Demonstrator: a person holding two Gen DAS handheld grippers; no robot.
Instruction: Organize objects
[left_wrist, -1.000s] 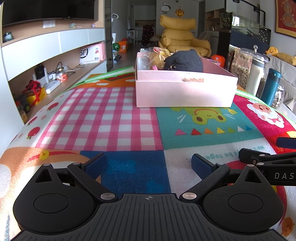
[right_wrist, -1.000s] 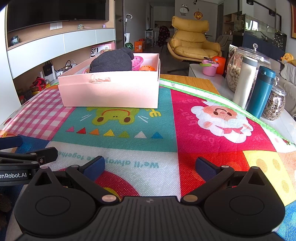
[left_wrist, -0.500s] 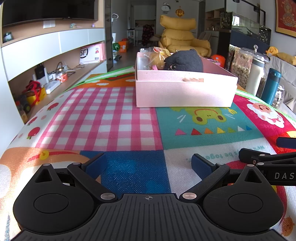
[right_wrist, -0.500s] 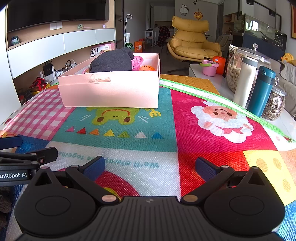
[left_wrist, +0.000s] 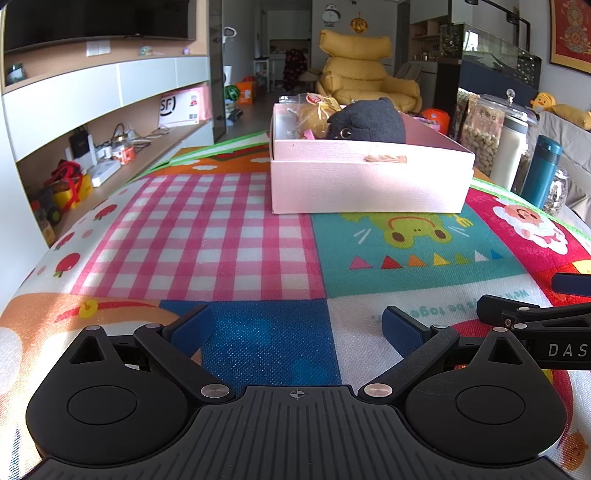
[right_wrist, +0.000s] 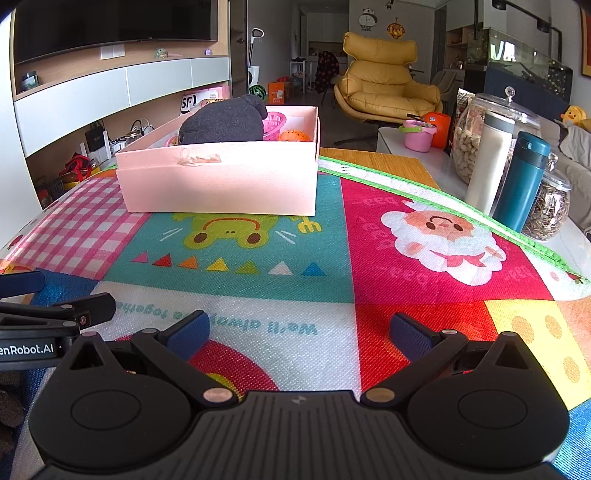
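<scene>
Both the left gripper (left_wrist: 295, 326) and right gripper (right_wrist: 299, 332) hover spread wide and empty, low over the mat (right_wrist: 406, 295). Ahead, the pink box (right_wrist: 221, 184) already holds the plush (right_wrist: 225, 122) and small toys; nothing loose remains visible, so the task looks about done.

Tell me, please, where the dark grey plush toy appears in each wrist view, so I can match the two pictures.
Left wrist: dark grey plush toy upper centre-right, inside the pink box, eye facing the camera.
Right wrist: the plush upper centre-left, in the same box.
Shared landmark: the yellow armchair behind the box.
</scene>
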